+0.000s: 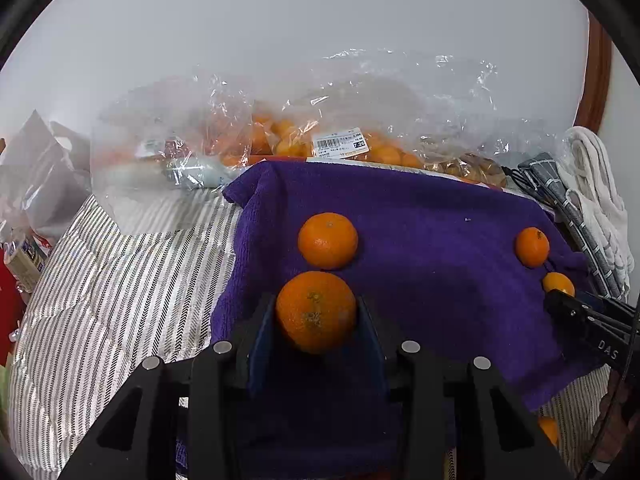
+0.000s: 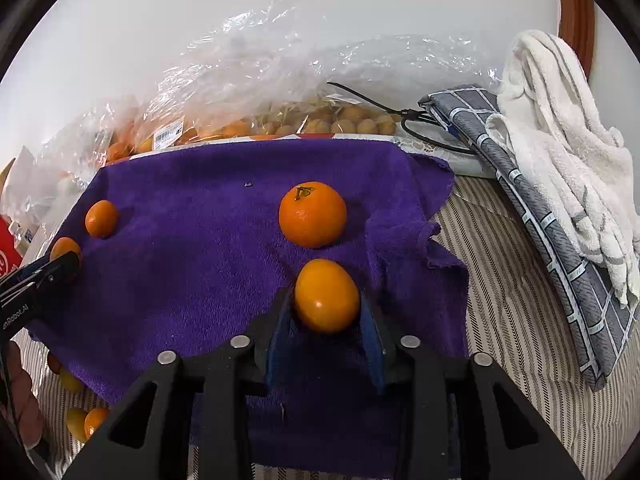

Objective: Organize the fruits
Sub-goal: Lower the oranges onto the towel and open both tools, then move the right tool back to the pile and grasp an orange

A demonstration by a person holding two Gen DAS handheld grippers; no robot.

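Observation:
A purple towel [image 1: 440,240] lies over striped bedding. In the left wrist view my left gripper [image 1: 316,300] is shut on a large mandarin [image 1: 316,312], low over the towel, with a second mandarin [image 1: 328,240] just beyond. In the right wrist view a smooth oval orange fruit [image 2: 327,296] sits between the fingers of my right gripper [image 2: 326,296]. A thin gap shows at the left pad, so the jaws are open. A stemmed mandarin [image 2: 313,214] lies just ahead. Each gripper appears at the edge of the other's view, the right gripper [image 1: 560,300] and the left gripper [image 2: 66,266].
Clear plastic bags of oranges [image 1: 360,148] and small brown fruits [image 2: 340,120] line the back against the wall. A grey patterned cloth [image 2: 540,200], a white towel [image 2: 560,120] and a black cable [image 2: 400,116] lie right. Loose fruits [image 2: 86,420] sit below the towel's left edge.

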